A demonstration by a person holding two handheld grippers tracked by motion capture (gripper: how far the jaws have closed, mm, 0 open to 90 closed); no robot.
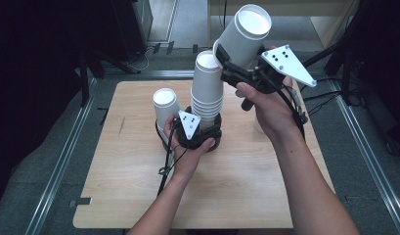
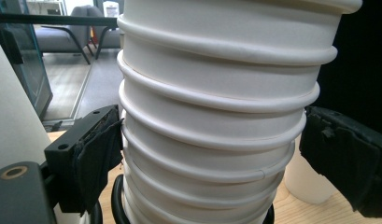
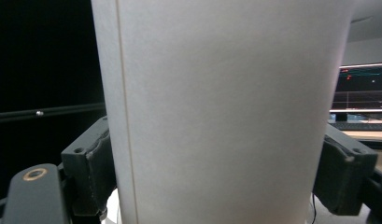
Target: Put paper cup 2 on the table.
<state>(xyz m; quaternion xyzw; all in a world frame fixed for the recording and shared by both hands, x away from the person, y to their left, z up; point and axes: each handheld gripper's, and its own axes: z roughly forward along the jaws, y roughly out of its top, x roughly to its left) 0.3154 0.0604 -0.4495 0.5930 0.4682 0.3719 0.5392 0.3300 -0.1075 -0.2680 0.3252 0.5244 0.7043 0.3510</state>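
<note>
Stack (image 1: 207,90): nested white paper cups, upright near table (image 1: 139,196) centre; top cup open, white inside, contents not discernible. Serves as landmark below.
Stack base: sits in a black ring (image 2: 116,205), seen in left gripper view.
Lone cup (image 1: 165,105): just left of stack, upright, mouth open, white inside.
Raised cup (image 1: 244,34): above and right of stack, tilted, mouth facing up toward camera; interior white, looks empty.
Left gripper (image 1: 200,134): at stack's foot, on the near side; jaws set to either side of lower stack. In left gripper view left pad touching cup wall, right pad just clear; partly closed, firm grip not confirmed.
Right gripper (image 1: 227,66): up and right of stack; jaws pressed on both sides of raised cup, clamped on it, cup lifted off table.
Left gripper view extras: rolled rims in stacked ridges; another white cup (image 2: 307,179) standing right of stack.
Right gripper view extras: vertical paper seam (image 3: 125,116) down raised cup wall; matte, faintly grainy surface.
Materials: cups paper, tapered; table pale wood grain; pads black, worn foam.
</note>
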